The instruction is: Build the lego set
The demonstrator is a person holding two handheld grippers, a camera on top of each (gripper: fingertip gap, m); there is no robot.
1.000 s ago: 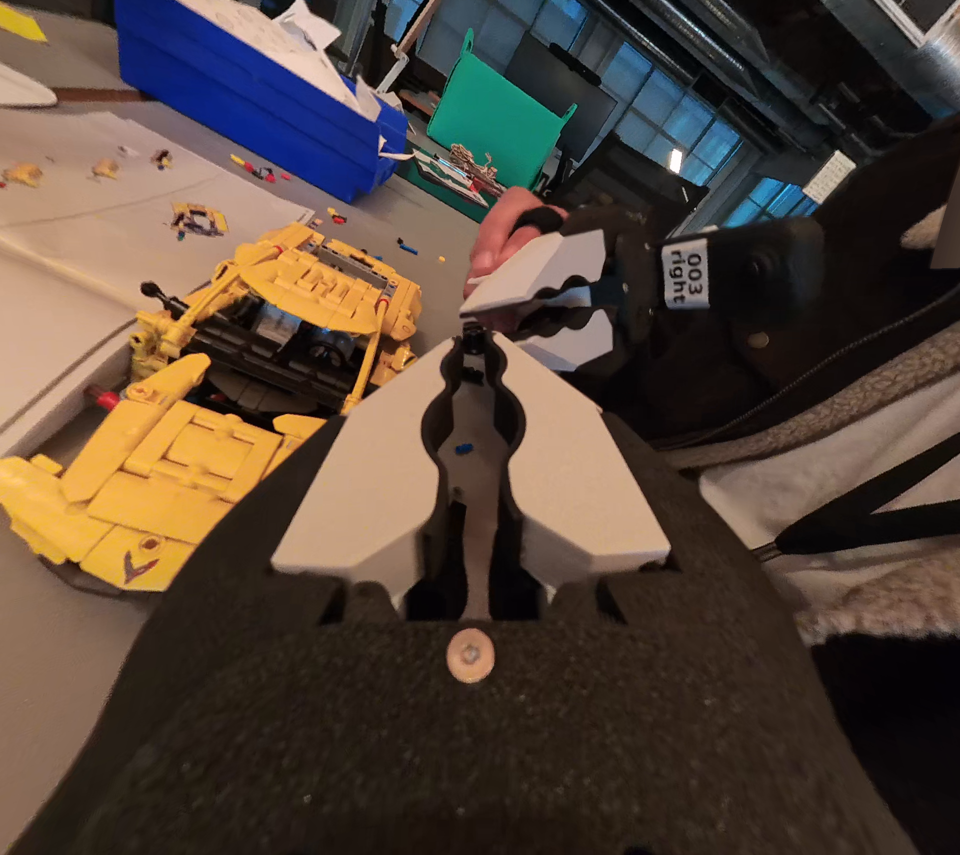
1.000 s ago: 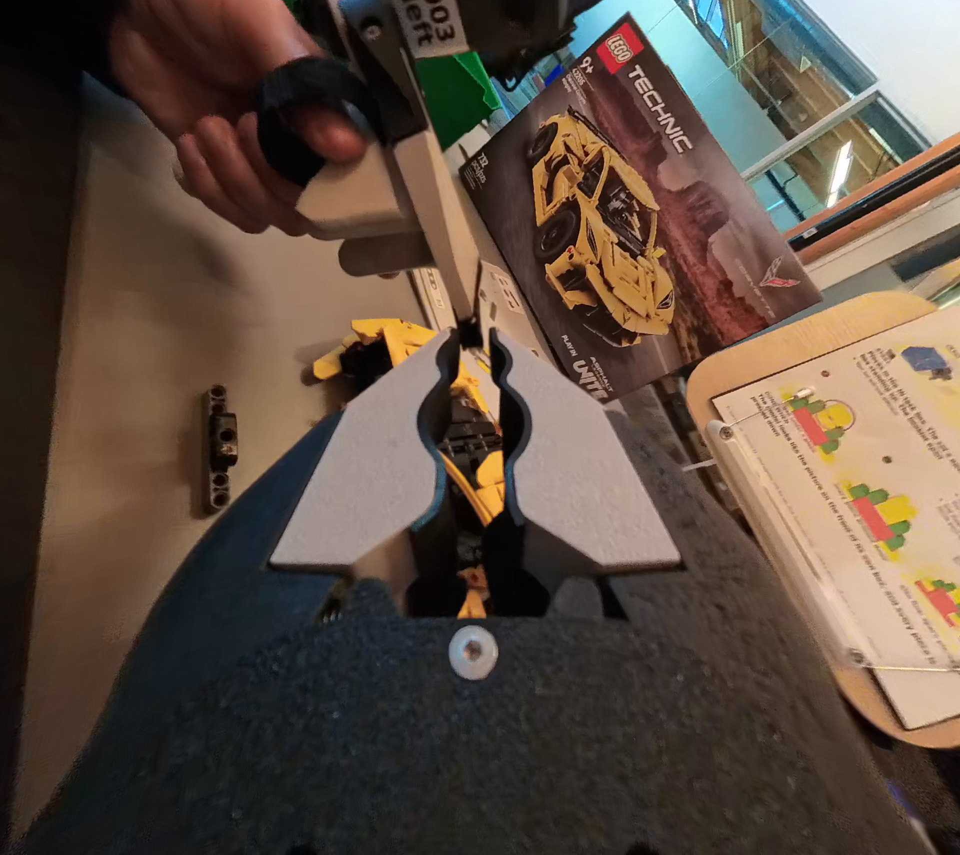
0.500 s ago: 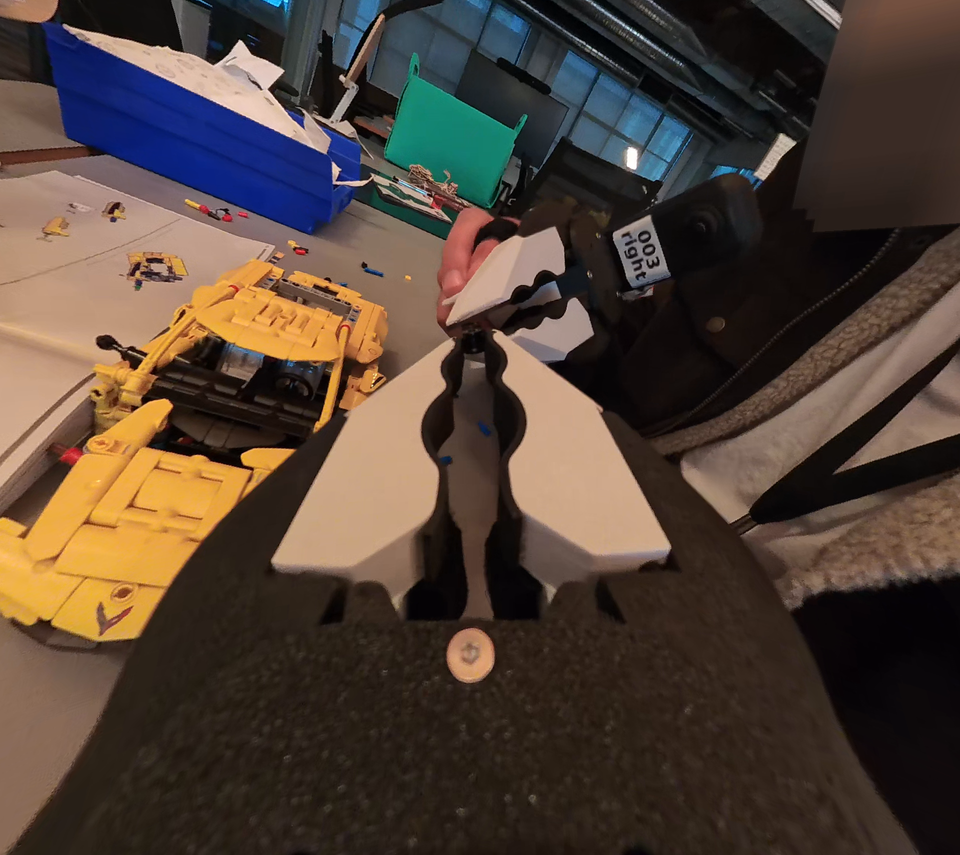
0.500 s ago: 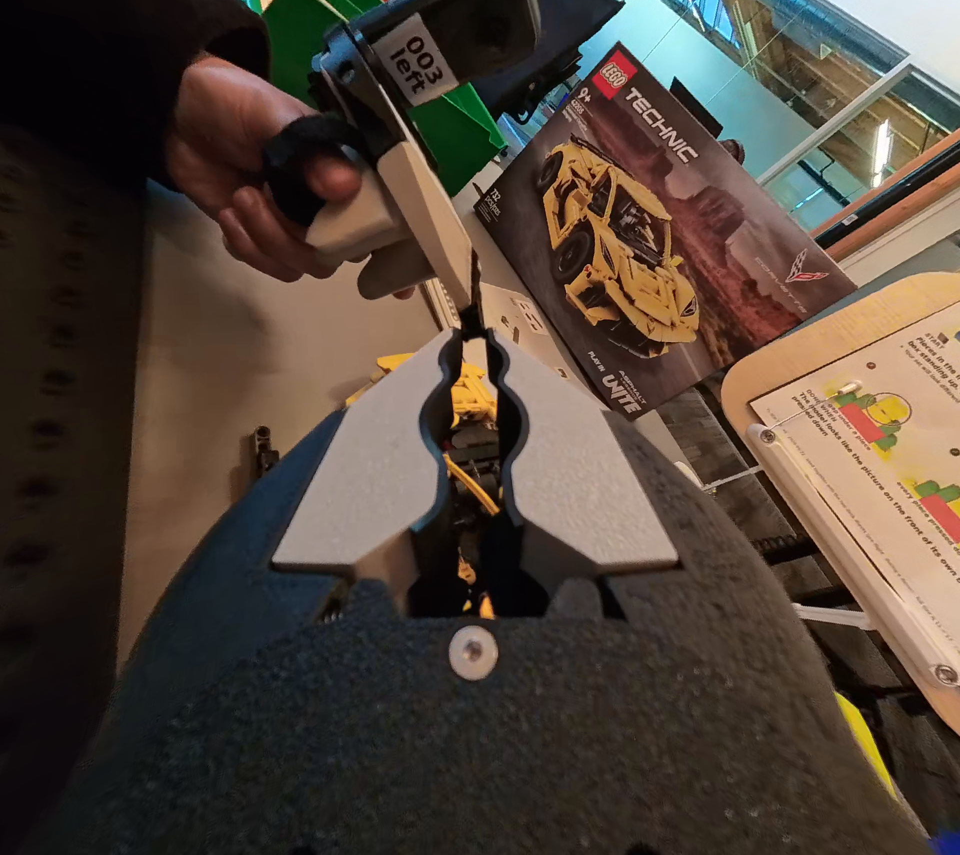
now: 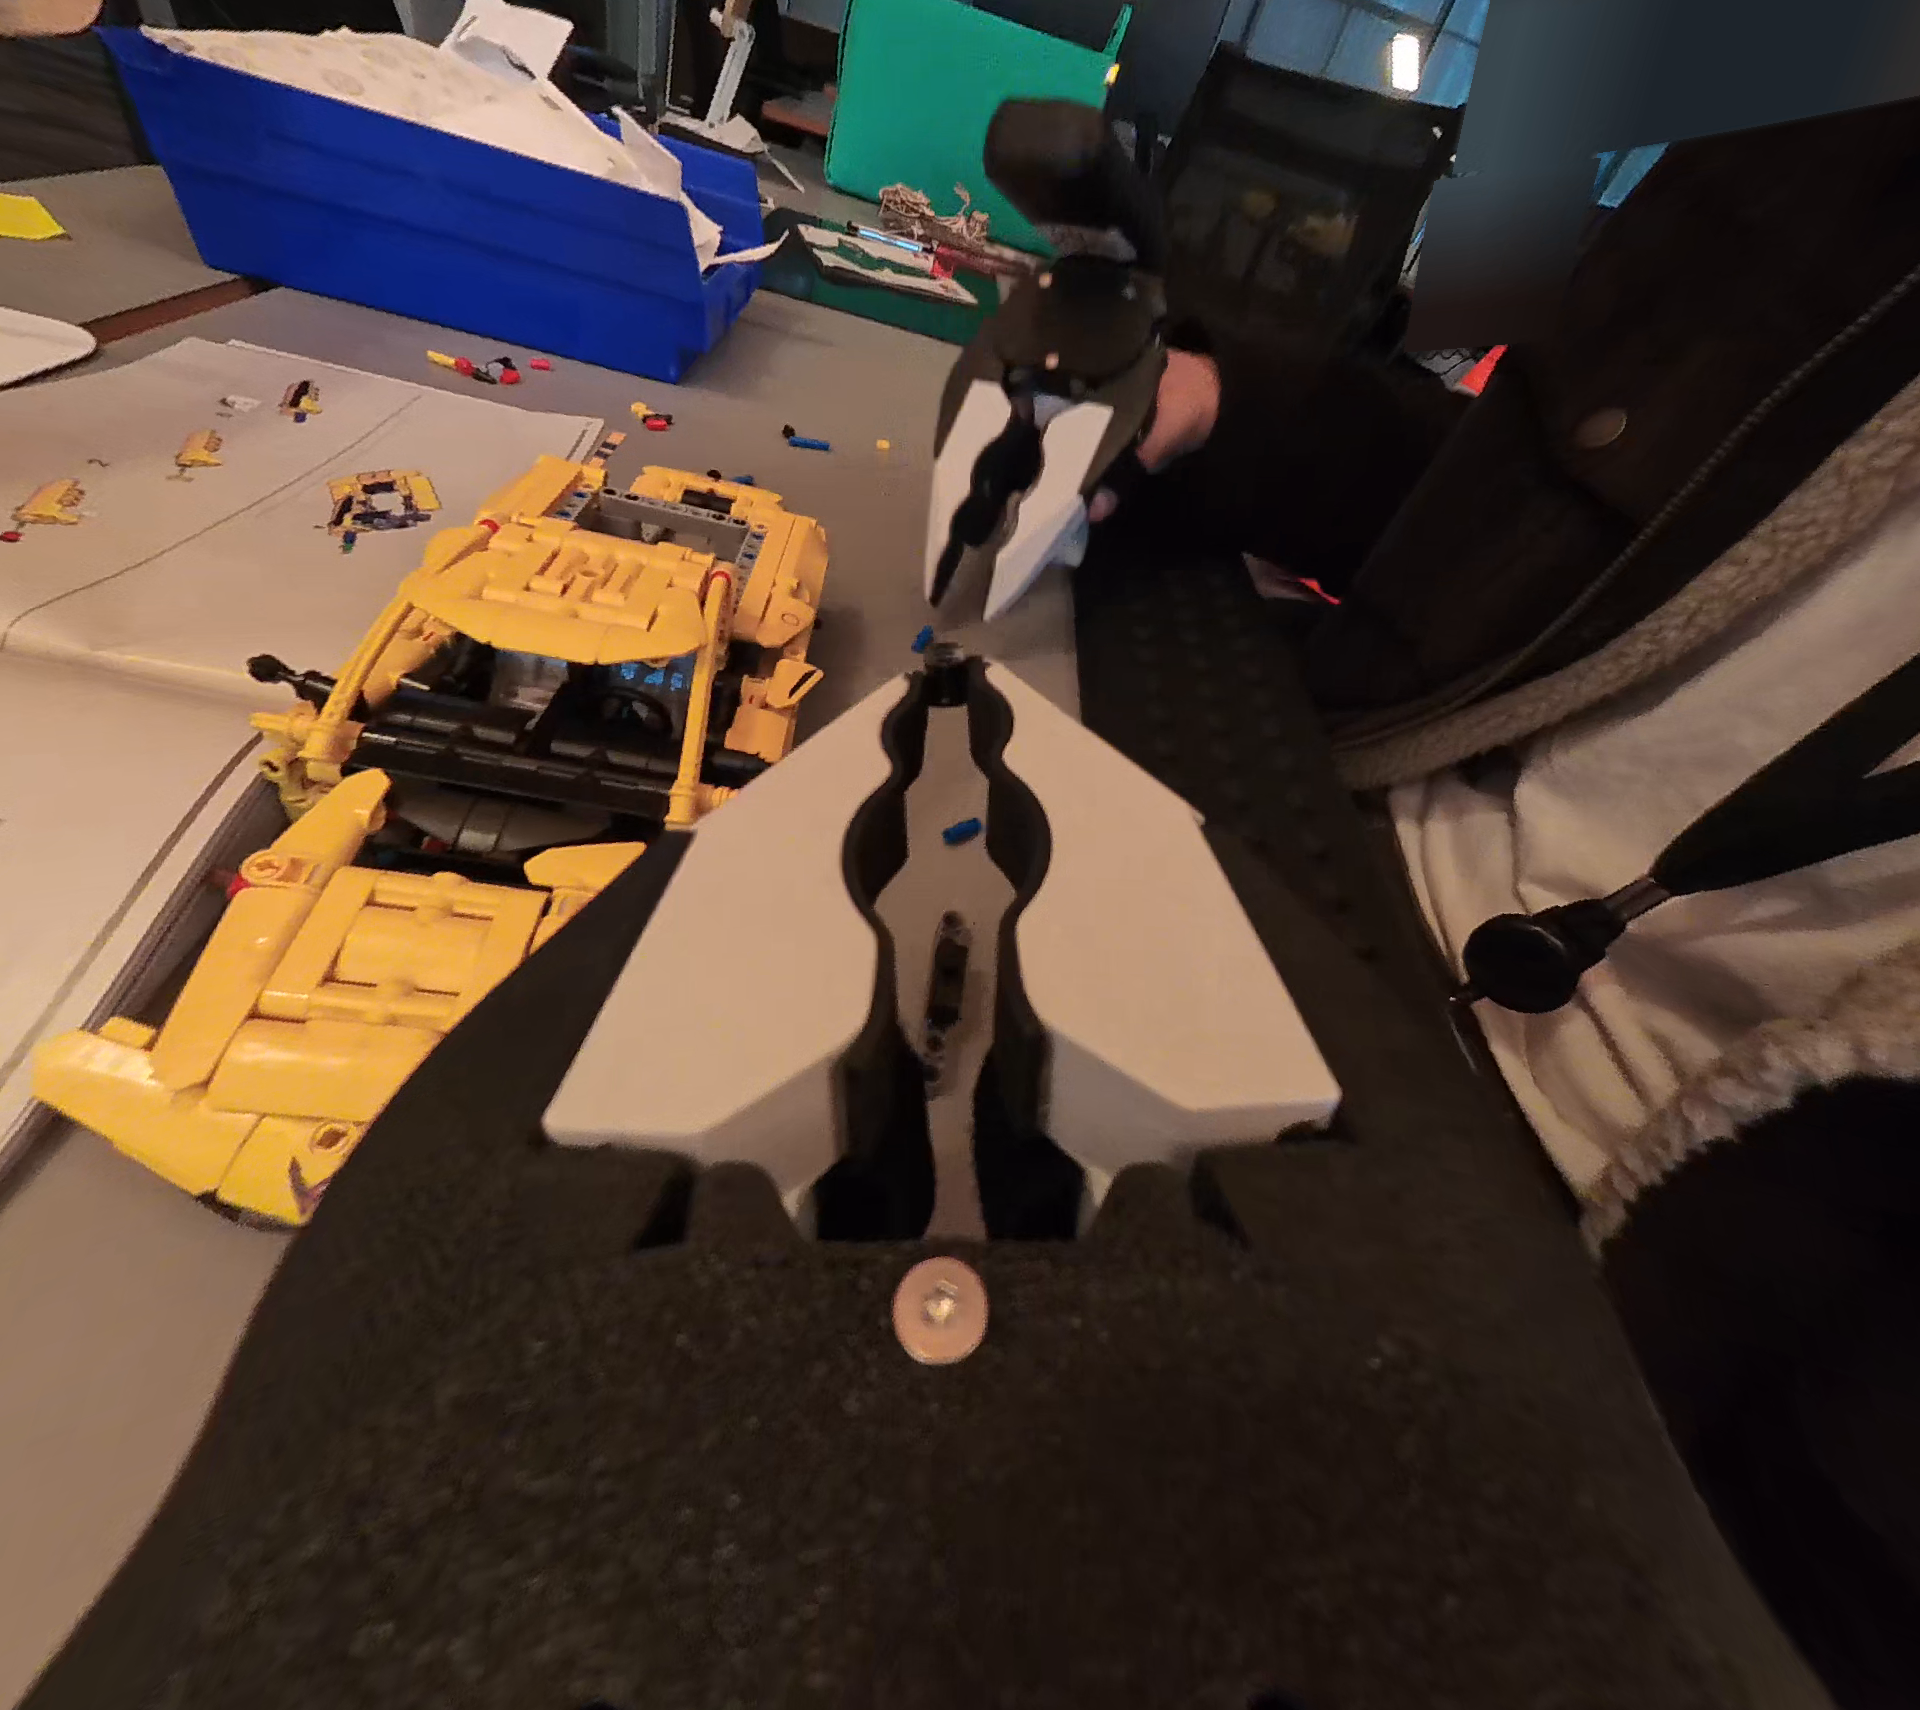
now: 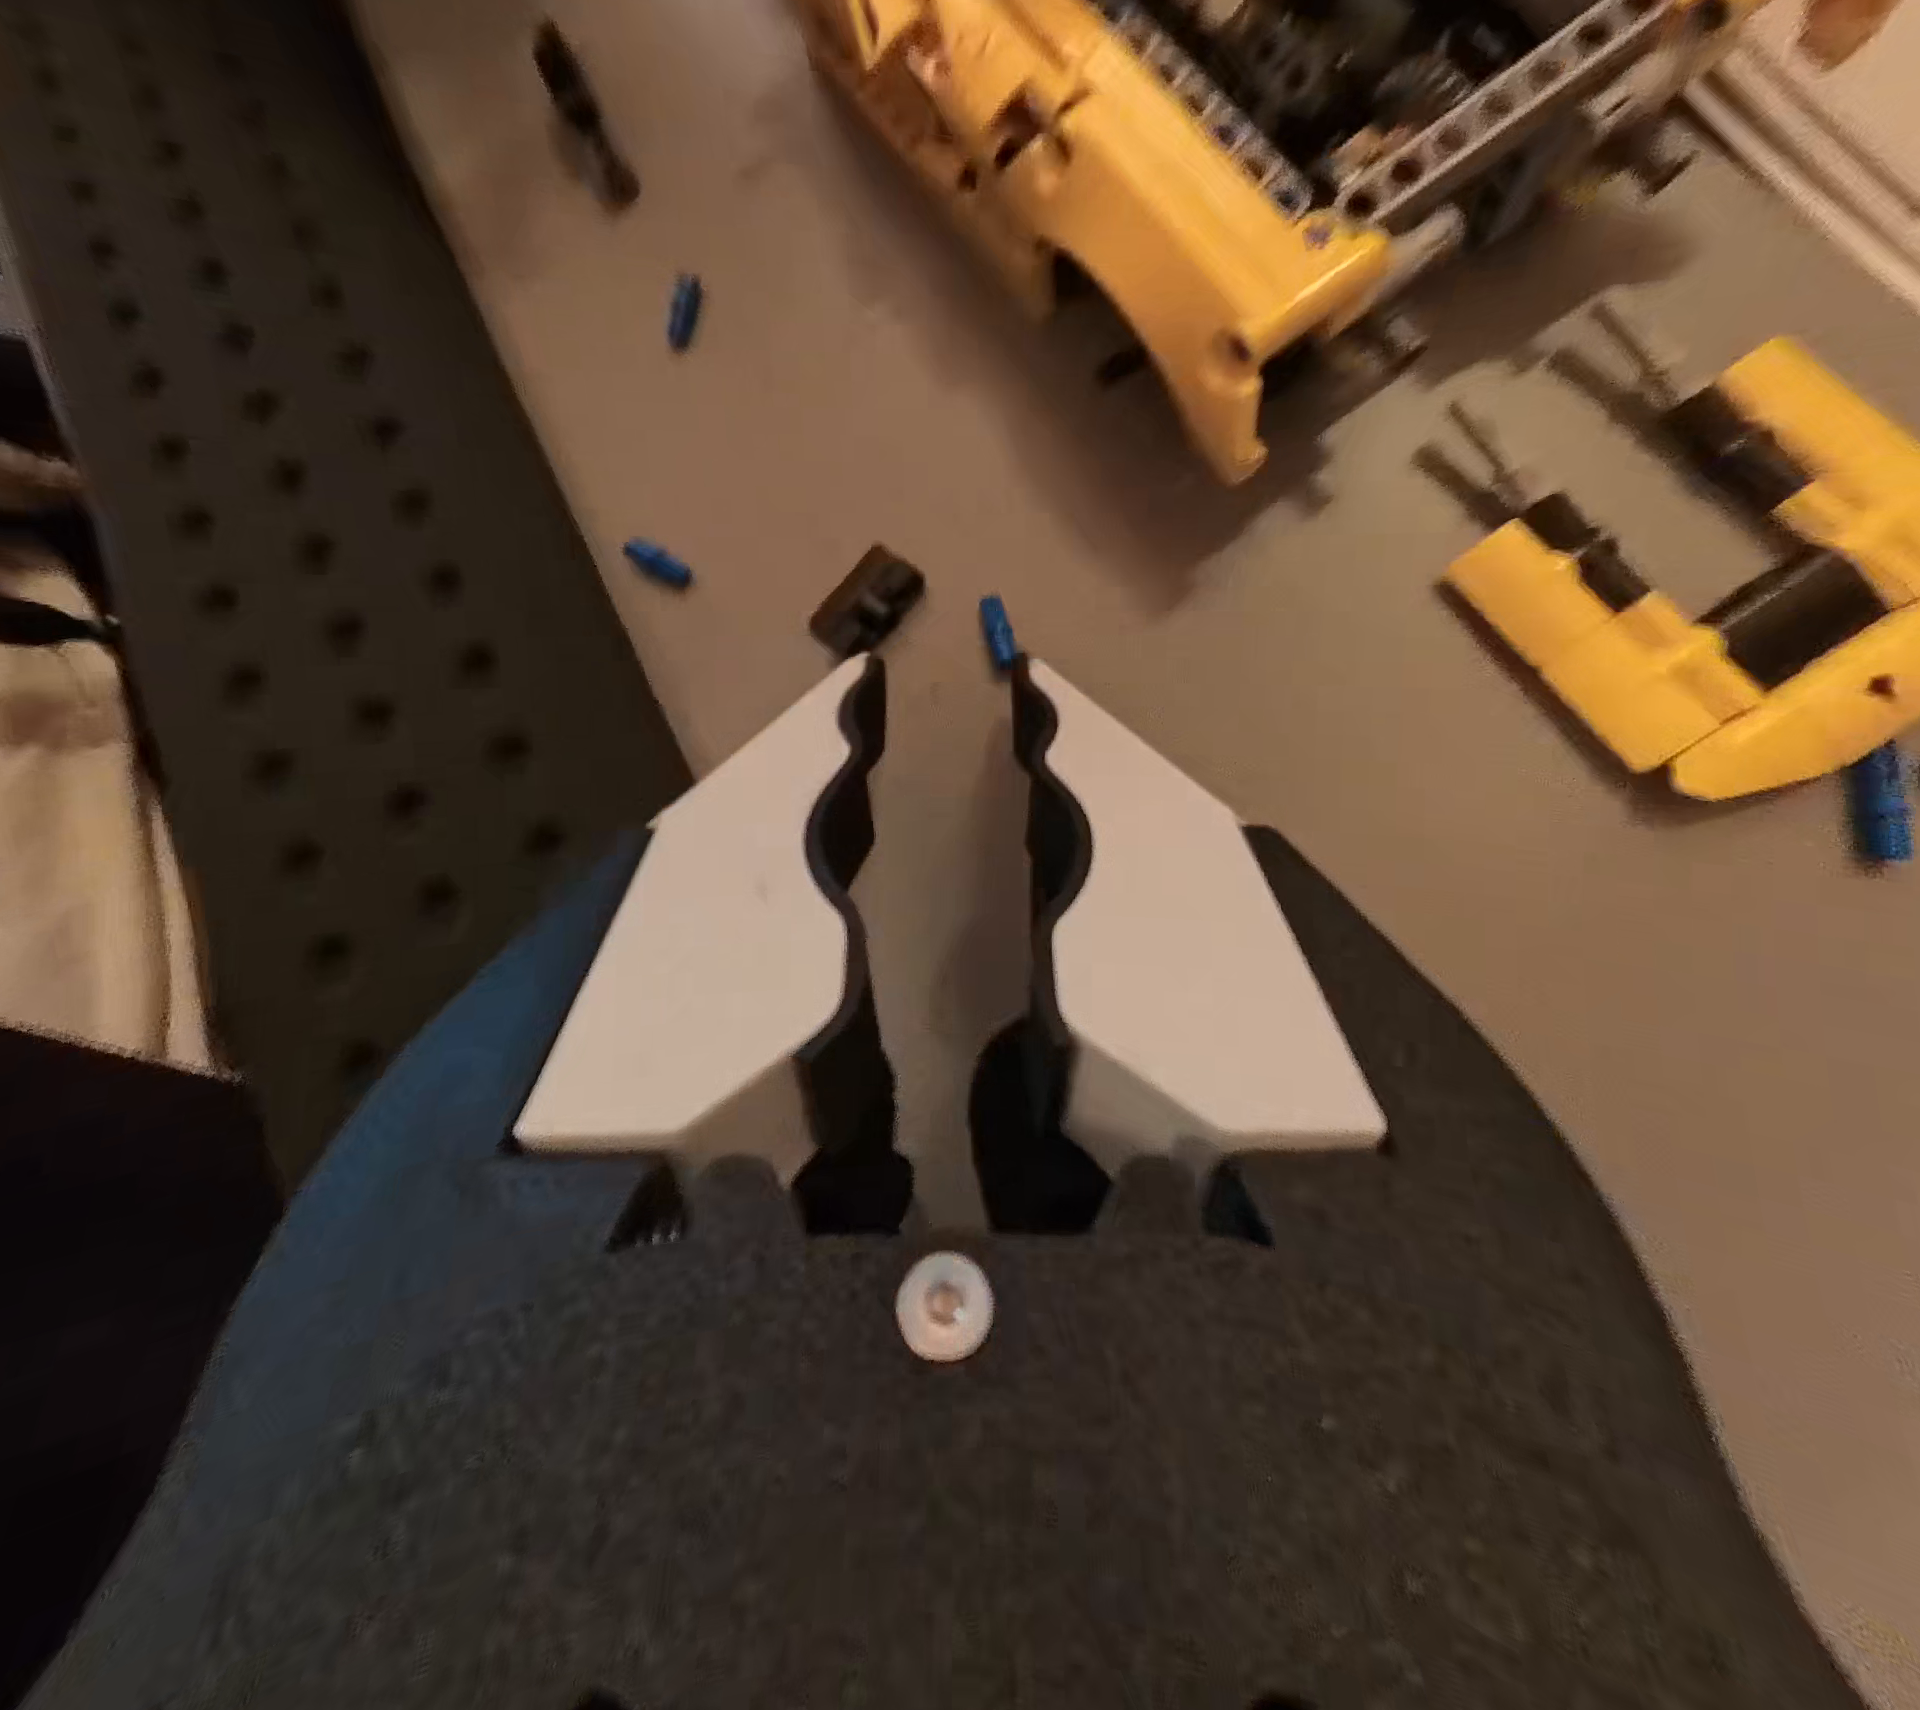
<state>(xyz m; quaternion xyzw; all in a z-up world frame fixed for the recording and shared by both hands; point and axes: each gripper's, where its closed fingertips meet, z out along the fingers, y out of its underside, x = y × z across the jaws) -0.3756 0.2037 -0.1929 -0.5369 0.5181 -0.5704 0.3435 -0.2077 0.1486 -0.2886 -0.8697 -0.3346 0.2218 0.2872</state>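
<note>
In the left wrist view I am watching my left gripper (image 5: 943,686) pinching a small dark round piece (image 5: 943,654) at its fingertips, held above the grey table (image 5: 852,403). The yellow car (image 5: 499,725) is lying to the left of the fingers, beside the open instruction booklet (image 5: 135,538). The right gripper (image 5: 961,595) is pointing down just beyond my fingertips. A blue bin (image 5: 436,226) of paper is sitting at the far edge, with windows behind it. In the right wrist view, which is blurring, I am seeing the right gripper (image 6: 943,673) spread apart over bare table, holding nothing. A small black piece (image 6: 865,600) and a blue pin (image 6: 997,630) are lying just past its tips, two more blue pins (image 6: 657,564) to the left, the car's rear up right, and a yellow panel section (image 6: 1704,632) to the right. A perforated dark strip (image 6: 260,372) is bordering the table's left edge.
</note>
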